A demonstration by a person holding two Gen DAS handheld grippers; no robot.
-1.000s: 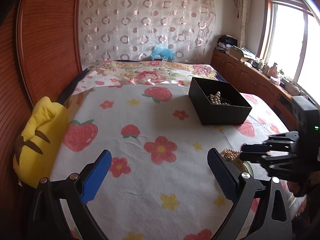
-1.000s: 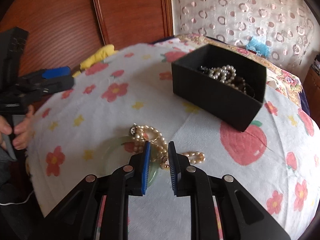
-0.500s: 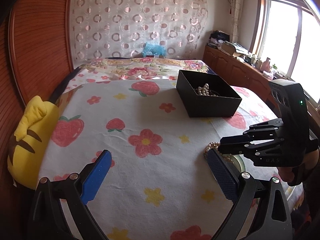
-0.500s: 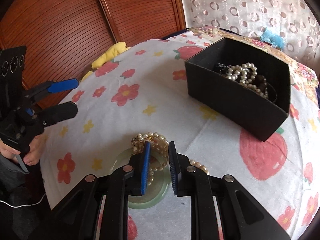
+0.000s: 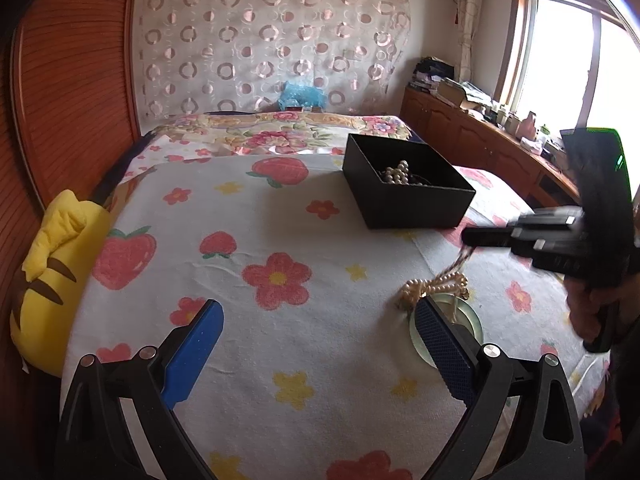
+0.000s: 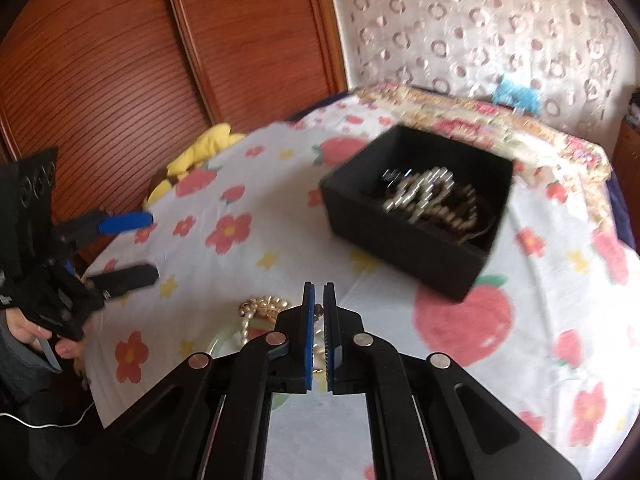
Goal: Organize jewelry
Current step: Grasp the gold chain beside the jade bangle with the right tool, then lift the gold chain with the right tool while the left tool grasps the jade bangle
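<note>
Right tool (image 5: 470,237), at the left wrist view's right edge, has just closed on a pearl necklace (image 5: 438,286) trailing to the bed; left tool (image 5: 316,344) stays spread, empty. Right wrist view: glossy beads hang between ribbed blue pads (image 6: 308,336); next, probably carrying them to the matte black box (image 6: 404,236).

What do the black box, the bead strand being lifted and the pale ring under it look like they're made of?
Black box: probably matte cardboard, with thin straight walls and no shine. Bead strand: glossy cream pearls, real or imitation unclear. Pale green ring: translucent and smooth, jade-like or glass.
</note>
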